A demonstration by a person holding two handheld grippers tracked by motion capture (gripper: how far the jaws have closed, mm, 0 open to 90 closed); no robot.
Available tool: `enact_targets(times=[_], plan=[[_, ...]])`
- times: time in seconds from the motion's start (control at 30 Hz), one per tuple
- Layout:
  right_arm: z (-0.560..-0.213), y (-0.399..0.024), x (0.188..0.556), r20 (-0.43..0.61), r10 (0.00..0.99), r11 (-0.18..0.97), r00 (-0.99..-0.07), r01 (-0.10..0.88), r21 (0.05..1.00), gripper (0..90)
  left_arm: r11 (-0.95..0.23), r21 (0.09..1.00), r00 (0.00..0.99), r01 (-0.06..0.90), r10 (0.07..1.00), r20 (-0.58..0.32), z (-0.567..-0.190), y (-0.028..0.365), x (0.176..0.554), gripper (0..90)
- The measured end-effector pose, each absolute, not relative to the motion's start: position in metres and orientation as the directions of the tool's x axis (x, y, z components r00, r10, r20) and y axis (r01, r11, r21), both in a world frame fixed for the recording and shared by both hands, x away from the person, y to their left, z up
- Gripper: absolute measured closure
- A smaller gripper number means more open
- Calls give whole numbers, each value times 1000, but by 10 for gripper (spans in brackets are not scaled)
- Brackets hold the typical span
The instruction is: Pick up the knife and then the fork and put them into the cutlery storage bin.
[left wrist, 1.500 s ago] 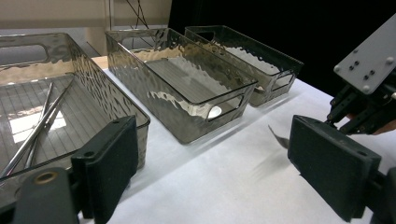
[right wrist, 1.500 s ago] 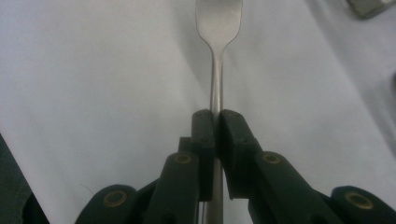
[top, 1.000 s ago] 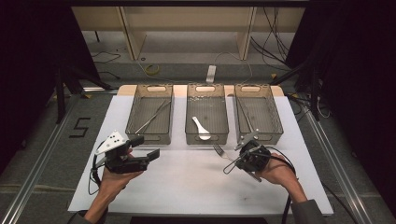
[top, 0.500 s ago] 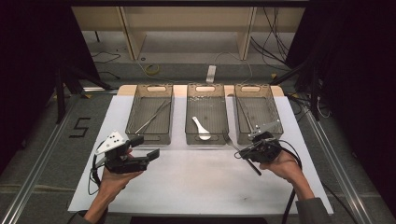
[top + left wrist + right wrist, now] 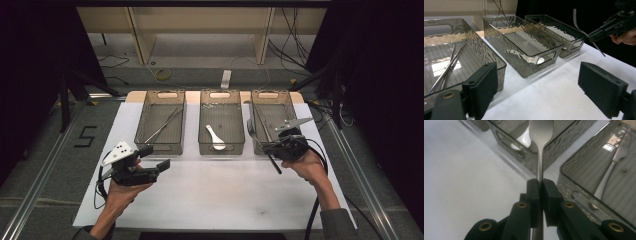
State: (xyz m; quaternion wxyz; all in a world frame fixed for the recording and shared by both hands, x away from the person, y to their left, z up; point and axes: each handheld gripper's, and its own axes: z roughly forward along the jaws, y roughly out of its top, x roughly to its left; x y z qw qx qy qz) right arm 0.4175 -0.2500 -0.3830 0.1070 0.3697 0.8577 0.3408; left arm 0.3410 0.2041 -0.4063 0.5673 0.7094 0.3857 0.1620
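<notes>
My right gripper [image 5: 267, 147] is shut on the handle of a metal fork [image 5: 250, 126] and holds it over the near left corner of the right bin [image 5: 294, 107]. In the right gripper view the pads [image 5: 534, 187] pinch the fork's stem [image 5: 540, 157], and its head points up past the middle bin's end wall. My left gripper [image 5: 155, 157] hangs open above the white mat, in front of the left bin [image 5: 141, 120], with nothing between its jaws. The left gripper view has its jaws wide apart [image 5: 549, 85] and the right gripper [image 5: 609, 25] with the fork [image 5: 599, 48] farther off.
Three clear bins stand in a row on the white mat [image 5: 215, 195]. The left one holds thin metal rods [image 5: 162, 126], the middle one [image 5: 201, 125] a white spoon [image 5: 215, 137], the right one a piece of silver cutlery [image 5: 614, 167]. Dark floor surrounds the table.
My right gripper has carried the fork to the right and away from me, rising a little, from the mat to the right bin's near corner. The left gripper has stayed put.
</notes>
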Motion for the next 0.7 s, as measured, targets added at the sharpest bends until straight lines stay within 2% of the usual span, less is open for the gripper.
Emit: enact_targets(times=[0.5, 0.7], plan=[[-360, -263, 456, 68, 779, 405, -623, 582, 705, 847, -56, 930, 650, 363, 730, -210, -406, 204, 341, 157], [-354, -264, 470, 54, 806, 374, -589, 579, 725, 847, -12, 926, 645, 377, 721, -253, -406, 208, 342, 157]])
